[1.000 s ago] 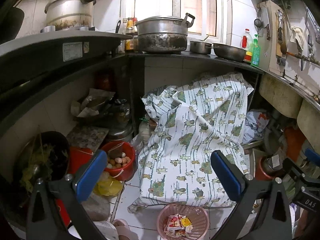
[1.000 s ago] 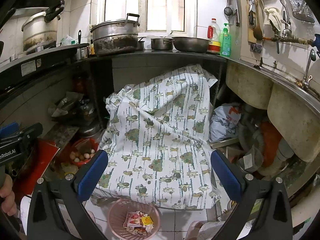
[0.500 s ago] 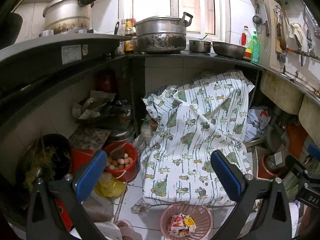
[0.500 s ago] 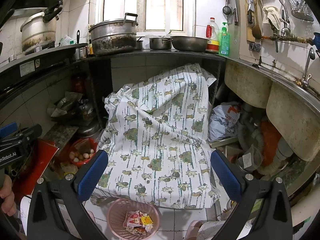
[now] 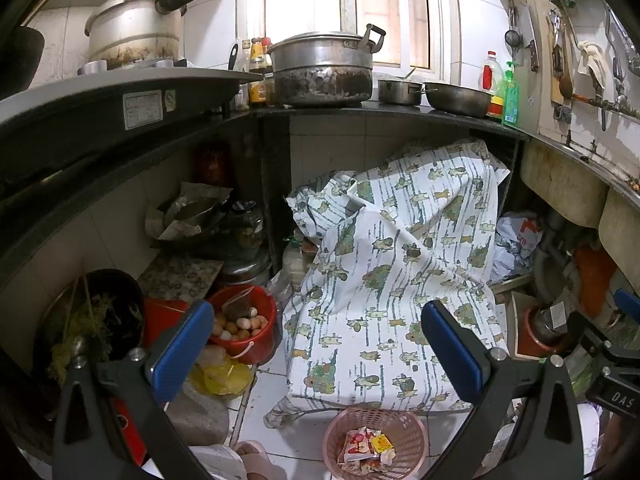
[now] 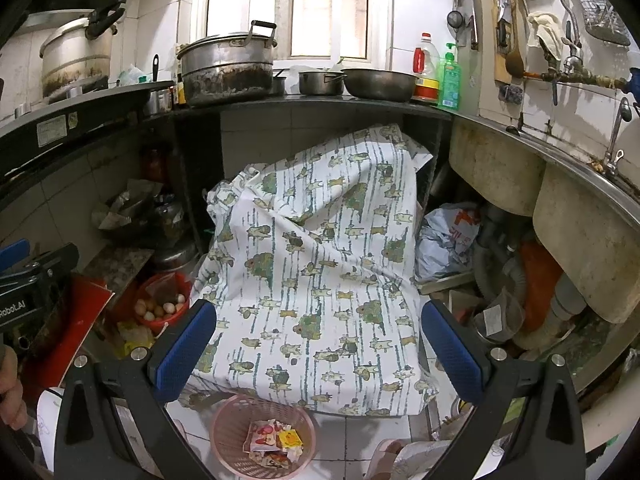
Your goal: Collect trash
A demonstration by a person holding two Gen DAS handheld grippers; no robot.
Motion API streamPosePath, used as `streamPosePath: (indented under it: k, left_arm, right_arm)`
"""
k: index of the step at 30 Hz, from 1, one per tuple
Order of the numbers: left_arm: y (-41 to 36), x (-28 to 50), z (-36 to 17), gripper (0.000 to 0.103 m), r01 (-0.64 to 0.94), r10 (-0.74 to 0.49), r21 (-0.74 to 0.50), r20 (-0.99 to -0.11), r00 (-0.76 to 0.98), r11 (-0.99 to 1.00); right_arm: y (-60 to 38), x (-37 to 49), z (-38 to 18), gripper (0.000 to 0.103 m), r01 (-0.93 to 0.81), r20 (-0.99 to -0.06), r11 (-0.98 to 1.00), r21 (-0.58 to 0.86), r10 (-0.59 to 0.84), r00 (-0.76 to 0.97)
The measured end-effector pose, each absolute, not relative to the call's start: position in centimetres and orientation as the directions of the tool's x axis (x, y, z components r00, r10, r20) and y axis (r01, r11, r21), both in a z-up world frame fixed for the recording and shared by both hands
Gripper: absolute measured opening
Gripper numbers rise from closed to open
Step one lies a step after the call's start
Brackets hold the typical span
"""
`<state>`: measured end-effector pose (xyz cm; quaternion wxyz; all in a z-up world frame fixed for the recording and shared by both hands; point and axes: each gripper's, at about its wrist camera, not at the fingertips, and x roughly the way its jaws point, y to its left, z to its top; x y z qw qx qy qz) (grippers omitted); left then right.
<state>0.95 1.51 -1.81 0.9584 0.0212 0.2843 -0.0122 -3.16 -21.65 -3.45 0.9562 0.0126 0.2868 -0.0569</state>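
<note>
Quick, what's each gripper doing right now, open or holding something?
Left gripper: open, holding nothing.
Right gripper: open, holding nothing.

Your patterned cloth (image 5: 400,280) hides whatever sits under the counter (image 5: 400,114), the pink basket (image 5: 374,444) is cut by the bottom edge, and wrapper (image 6: 276,440) print is too small to read.

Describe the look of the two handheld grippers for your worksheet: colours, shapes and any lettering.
Both grippers, left and right, have black triangular finger frames with silver bolts and flat blue pads. Seen from the right camera, the left gripper's black body carries white lettering ending "Robot.AI". Seen from the left camera, the right gripper's body shows white letters "DAS". No cables show.
</note>
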Motion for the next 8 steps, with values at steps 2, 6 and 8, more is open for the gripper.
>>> streamPosePath:
  k: [2,6,8]
  left_arm:
    - [1.73,0.97,-1.77,0.103,0.032,-0.010,0.031,-0.545,0.838,0.999]
    - [2.07,1.15,-1.71,0.103,0.030,-0.013,0.022,-0.543,0.840,0.999]
    - [2.10,1.28,-1.74,0.103,0.029,-0.010,0.026,-0.545,0.838,0.999]
  right_arm:
    - [-21.92,-3.40,-3.68,0.103,0.121,-0.551,0.993,-0.009,-0.106,0.828]
    - [-22.45,-3.23,-3.83,0.103,0.121,-0.554,0.993,-0.005,-0.103,0.826]
    - [-22.50,-3.25,-3.83,0.103,0.121,-0.554,0.993,-0.006,-0.103,0.826]
